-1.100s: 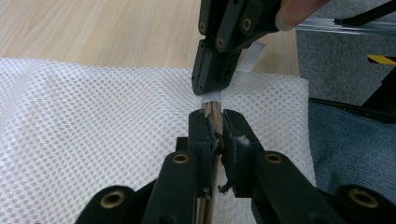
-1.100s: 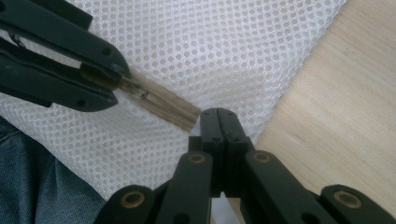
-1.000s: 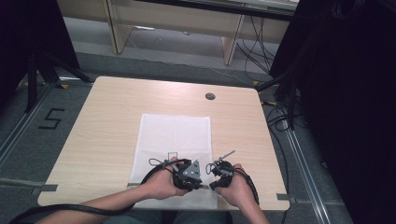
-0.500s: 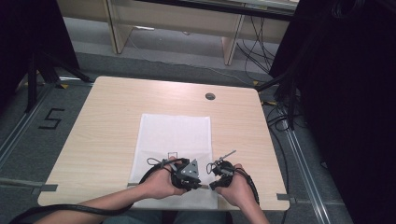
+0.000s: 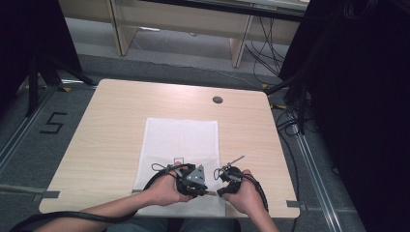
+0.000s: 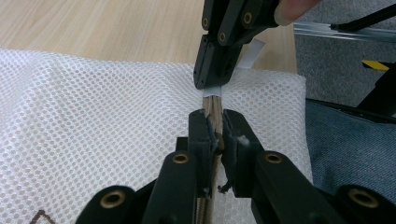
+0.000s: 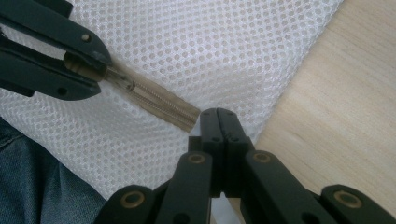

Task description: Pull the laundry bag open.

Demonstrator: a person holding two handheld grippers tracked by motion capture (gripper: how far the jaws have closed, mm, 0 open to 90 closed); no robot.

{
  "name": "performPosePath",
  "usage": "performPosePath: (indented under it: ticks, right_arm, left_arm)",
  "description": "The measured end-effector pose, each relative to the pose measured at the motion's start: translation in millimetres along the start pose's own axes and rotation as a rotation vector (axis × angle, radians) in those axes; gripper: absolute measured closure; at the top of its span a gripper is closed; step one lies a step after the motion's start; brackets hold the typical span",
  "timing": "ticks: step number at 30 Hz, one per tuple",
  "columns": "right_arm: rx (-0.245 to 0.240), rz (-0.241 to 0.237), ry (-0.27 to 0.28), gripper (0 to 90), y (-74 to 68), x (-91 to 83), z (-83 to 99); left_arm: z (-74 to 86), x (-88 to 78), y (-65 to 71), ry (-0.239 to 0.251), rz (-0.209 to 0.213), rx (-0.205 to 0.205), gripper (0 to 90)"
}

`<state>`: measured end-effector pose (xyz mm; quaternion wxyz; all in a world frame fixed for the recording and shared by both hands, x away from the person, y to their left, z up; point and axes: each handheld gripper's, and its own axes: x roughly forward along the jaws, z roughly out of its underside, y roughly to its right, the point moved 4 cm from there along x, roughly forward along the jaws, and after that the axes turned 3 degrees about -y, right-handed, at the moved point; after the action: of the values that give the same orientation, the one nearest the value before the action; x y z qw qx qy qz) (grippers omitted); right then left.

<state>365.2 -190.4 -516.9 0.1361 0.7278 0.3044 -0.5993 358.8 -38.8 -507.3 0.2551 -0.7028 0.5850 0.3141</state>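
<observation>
White mesh bag [image 5: 180, 145] lies flat on the wooden table [image 5: 106, 130], its near edge at six o'clock by the person's hands. The left gripper [image 6: 215, 135] is clenched on the bag's tan zipper [image 7: 159, 100]. At the zipper's end, toward three o'clock, the right gripper [image 7: 219, 122] has its jaws pressed together, pinching a small white tab [image 6: 252, 51]

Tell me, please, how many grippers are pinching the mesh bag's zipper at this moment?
2. The left gripper clamps the tan zipper partway along the mesh bag; the right gripper is shut at the zipper's end, near the bag's corner.
</observation>
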Motion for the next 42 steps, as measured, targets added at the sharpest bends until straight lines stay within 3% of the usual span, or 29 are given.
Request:
performPosePath:
  ticks: [1,2,5,6,11,12,13,20,26,28,33,34,42]
  right_arm:
    - [0.013,-0.003,-0.009,90.0,-1.2,-0.6,0.5]
    - [-0.017,-0.001,0.002,90.0,0.8,0.1,-0.2]
    - [-0.003,-0.002,-0.005,90.0,-0.1,-0.2,0.0]
    - [-0.003,-0.002,-0.004,90.0,0.1,-0.2,0.0]
    - [-0.007,0.004,-0.002,90.0,1.6,1.1,0.1]
    - [-0.006,0.003,-0.003,90.0,1.6,1.1,0.1]
    - [-0.006,0.004,-0.002,90.0,1.5,1.1,0.1]
    - [0.005,0.005,0.000,90.0,1.2,1.1,0.3]
    - [0.000,0.002,0.005,90.0,1.7,1.3,0.1]
    - [-0.001,0.002,0.006,90.0,1.8,1.3,0.1]
    - [0.020,-0.004,-0.002,90.0,0.8,0.1,0.2]
    - [0.023,-0.004,-0.004,90.0,0.6,-0.1,0.4]
    - [0.016,0.000,-0.003,90.0,0.6,0.0,0.4]
  left_arm:
    - [0.0,0.0,0.0,0.000,0.000,0.000,82.0]
    - [0.2,-0.1,0.2,0.000,0.000,0.001,82.1]
    - [0.2,-1.9,-1.3,-0.001,-0.002,0.014,82.0]
    - [0.6,-2.2,-0.7,0.003,-0.003,-0.001,82.0]
    - [1.4,-3.5,-1.5,0.006,0.001,0.005,82.1]
    - [1.8,-2.8,-0.6,0.014,0.006,-0.017,82.0]
    - [1.8,-3.3,-1.3,0.012,0.004,-0.003,82.1]
    - [2.5,-3.9,-0.4,0.025,0.000,-0.028,82.1]
    - [3.5,-5.0,-1.7,0.014,-0.001,-0.005,82.1]
    - [3.1,-4.3,-0.6,0.026,0.005,-0.022,82.0]
    - [3.3,-6.7,-2.4,0.027,0.005,-0.018,82.0]
    - [3.9,-6.7,-1.4,0.028,0.009,-0.037,82.1]
    - [4.7,-7.1,-1.0,0.030,0.007,-0.035,82.0]
